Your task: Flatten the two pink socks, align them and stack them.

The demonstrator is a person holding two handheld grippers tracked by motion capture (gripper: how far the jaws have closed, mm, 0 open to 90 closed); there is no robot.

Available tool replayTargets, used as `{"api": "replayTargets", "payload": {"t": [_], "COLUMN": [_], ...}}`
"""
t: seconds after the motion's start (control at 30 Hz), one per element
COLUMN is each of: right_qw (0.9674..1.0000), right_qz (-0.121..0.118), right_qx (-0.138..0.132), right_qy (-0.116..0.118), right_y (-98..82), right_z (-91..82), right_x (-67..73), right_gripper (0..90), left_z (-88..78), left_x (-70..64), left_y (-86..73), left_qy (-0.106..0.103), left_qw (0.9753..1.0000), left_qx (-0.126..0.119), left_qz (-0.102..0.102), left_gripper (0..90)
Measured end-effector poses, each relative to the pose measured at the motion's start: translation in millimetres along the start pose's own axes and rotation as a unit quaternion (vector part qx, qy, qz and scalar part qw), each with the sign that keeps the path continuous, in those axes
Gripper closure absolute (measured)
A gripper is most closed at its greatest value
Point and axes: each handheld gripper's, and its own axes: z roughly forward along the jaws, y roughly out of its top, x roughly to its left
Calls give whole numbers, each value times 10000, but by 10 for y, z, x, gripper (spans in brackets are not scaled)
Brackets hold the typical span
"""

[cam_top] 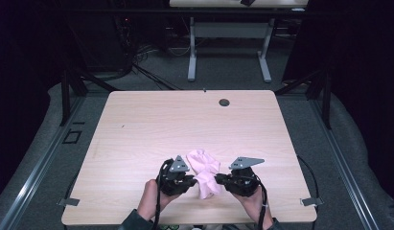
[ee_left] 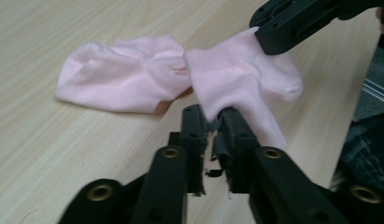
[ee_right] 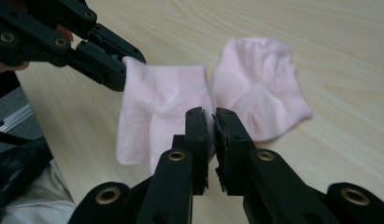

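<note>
Near the table's (cam_top: 137, 120) front edge, our left gripper (ee_left: 213, 126) and right gripper (ee_right: 212, 126) both pinch one pink sock (ee_right: 161, 102); its mate (ee_right: 262, 84) lies flat; pairing, we judge, remains.

No readable text, labels, brands or numbers anywhere: nothing legible on the pink socks (ee_left: 133, 77), the gripper jaws or the wooden table (cam_top: 151, 124).

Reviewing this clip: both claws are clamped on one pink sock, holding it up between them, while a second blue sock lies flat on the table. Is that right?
Not quite: the second sock is pink, not blue, as the left gripper view shows. The rest holds: the left claw and right claw are both clamped on the other pink sock, holding it up above the table.
</note>
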Motion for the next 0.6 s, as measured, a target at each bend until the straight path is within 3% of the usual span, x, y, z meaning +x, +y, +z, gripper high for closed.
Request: {"api": "replayTargets", "payload": {"t": [0.13, 0.27, 0.37, 0.6], "right_qw": [9995, 9988, 9986, 9987], "right_qz": [283, 384, 429, 426], "right_qx": [149, 205, 183, 120], "right_qy": [-80, -209, -246, -270], "right_y": [-121, -177, -192, -200], "right_z": [84, 128, 138, 126], "right_x": [-133, -183, -188, -151], "right_gripper": [836, 834, 834, 833], "left_z": [134, 109, 113, 323], "left_x": [-15, -140, -238, -460], "left_y": [-132, -297, -365, -358], "left_qy": [44, 88, 188, 451], "left_qw": [9996, 9991, 9985, 9983], "left_qx": [29, -104, -178, 83], "left_qz": [-292, -391, -476, -368], "left_gripper": [497, 359, 331, 375]}}
